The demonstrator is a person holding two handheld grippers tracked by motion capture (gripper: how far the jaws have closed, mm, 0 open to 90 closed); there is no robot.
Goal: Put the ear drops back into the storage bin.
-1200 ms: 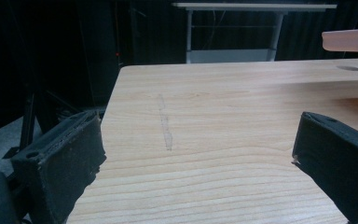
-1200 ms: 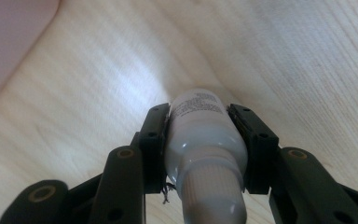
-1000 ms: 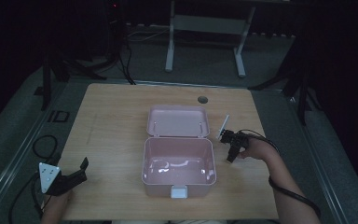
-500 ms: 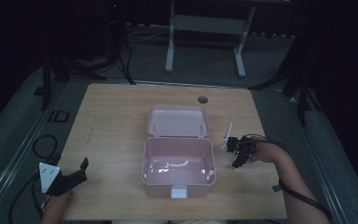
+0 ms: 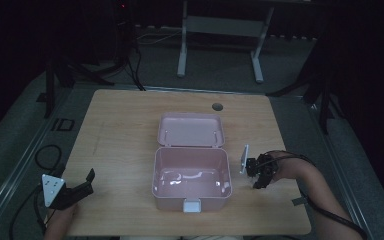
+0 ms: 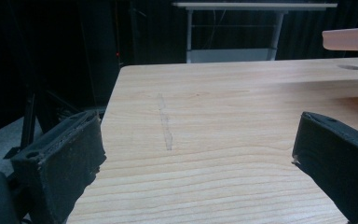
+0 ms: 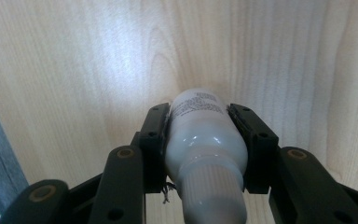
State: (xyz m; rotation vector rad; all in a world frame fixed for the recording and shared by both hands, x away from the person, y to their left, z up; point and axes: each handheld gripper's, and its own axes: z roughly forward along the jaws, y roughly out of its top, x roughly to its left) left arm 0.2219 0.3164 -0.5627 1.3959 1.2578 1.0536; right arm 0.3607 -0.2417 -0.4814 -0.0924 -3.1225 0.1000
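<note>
The right claw (image 7: 204, 140) pinches a white bottle (image 7: 204, 135) just above the worktop (image 5: 125, 130), right of the open pink box (image 5: 191, 175); the likely next move carries it left into the box, while the left claw (image 5: 77, 187) rests spread.

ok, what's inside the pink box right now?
The open pink box looks empty from the high view: bare glossy floor with reflections. The near front wall hides a strip of floor. The white bottle sits in the right gripper, outside.

White bottle (image 7: 205, 140): label print blurred, illegible; cap end cut by bottom edge. Pink box lid (image 6: 349, 39): cut off at right edge, left gripper view.
</note>
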